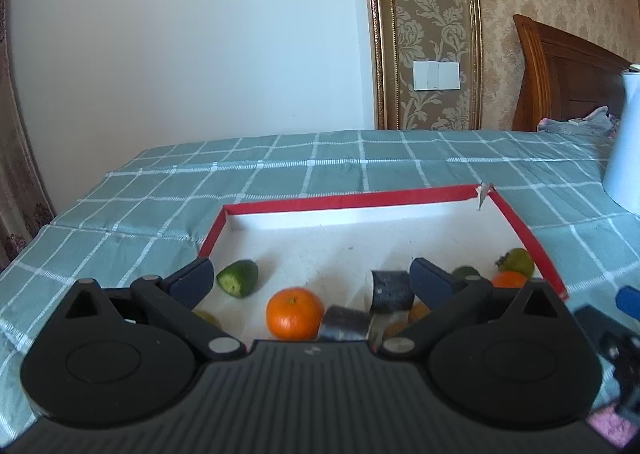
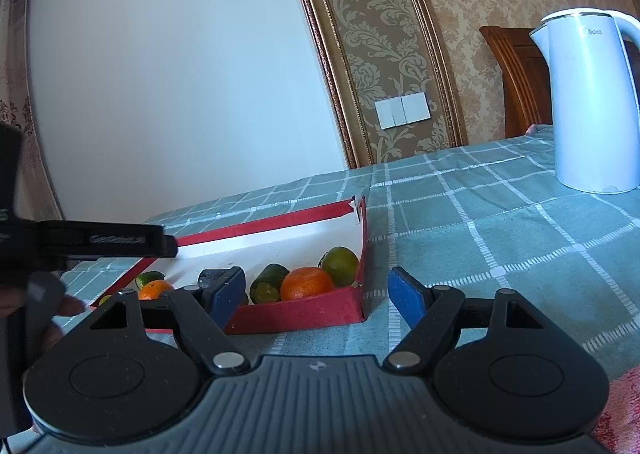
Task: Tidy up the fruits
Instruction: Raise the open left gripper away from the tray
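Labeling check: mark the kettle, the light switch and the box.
kettle (image 2: pixel 588 102), right wrist view, middle of its white body
light switch (image 1: pixel 436 75), left wrist view, centre of the plate
box (image 1: pixel 348 201), left wrist view, far red rim

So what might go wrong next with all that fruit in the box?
The orange lies loose between the wide-open left gripper fingers, so a nudge might roll it into the dark cylinders.

The right gripper straddles the red box corner; closing could crush the torn cardboard wall.

The kettle stands nearby; a wide swing might tip it.
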